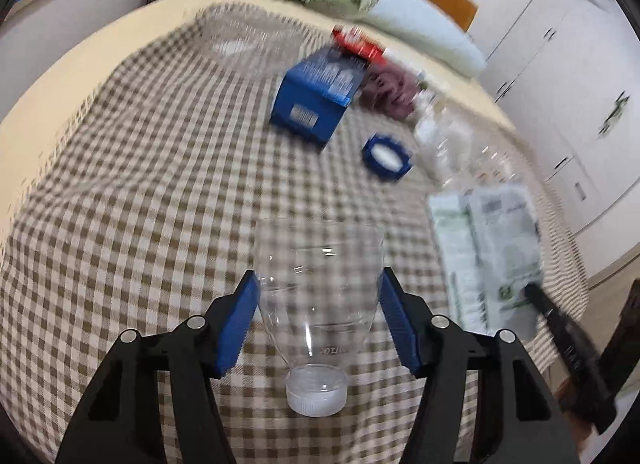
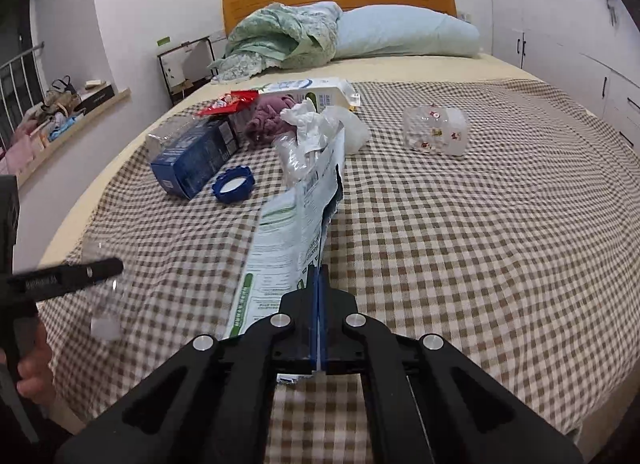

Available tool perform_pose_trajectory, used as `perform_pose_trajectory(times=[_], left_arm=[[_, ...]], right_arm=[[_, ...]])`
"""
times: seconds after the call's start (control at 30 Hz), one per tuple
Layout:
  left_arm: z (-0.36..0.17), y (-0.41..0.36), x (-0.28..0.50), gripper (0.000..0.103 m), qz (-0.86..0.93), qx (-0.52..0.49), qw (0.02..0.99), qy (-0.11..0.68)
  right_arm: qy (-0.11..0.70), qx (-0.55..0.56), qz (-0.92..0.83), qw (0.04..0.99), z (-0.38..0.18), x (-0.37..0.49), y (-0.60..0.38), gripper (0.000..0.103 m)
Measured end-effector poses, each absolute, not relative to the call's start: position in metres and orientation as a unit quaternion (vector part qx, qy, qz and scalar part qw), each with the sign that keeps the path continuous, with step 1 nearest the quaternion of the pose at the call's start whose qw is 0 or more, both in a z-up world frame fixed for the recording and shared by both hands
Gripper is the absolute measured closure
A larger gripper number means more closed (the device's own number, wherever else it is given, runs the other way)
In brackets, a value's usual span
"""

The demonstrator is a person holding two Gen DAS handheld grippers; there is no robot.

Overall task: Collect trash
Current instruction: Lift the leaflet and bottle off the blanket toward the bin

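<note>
Gripping a clear bottle top (image 1: 318,304) by its flared sides, the left gripper (image 1: 318,316) has its jaws wide apart, cap end toward the camera, above the checked bed cover (image 1: 140,184). The right gripper (image 2: 319,296) has its jaws pressed together on a flattened carton (image 2: 296,224), near a blue box (image 2: 194,160) and a blue lid (image 2: 233,185).

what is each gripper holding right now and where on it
The left gripper clamps the clear plastic bottle across its body, cap toward the camera. The right gripper pinches the green-and-white package by its near edge.
</note>
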State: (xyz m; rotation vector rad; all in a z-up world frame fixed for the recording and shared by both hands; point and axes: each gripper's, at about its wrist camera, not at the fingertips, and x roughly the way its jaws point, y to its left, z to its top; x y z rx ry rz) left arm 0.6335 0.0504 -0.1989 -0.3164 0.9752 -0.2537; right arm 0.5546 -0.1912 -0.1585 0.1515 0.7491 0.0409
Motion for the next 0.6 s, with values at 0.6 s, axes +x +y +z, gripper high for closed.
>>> perform_pose_trajectory(times=[0.6], left_arm=[[-0.093, -0.096, 0.501, 0.045, -0.256, -0.082, 0.892, 0.362]], right_arm=[[0.318, -0.004, -0.167, 0.933, -0.102, 0.327, -0.381, 0.103]])
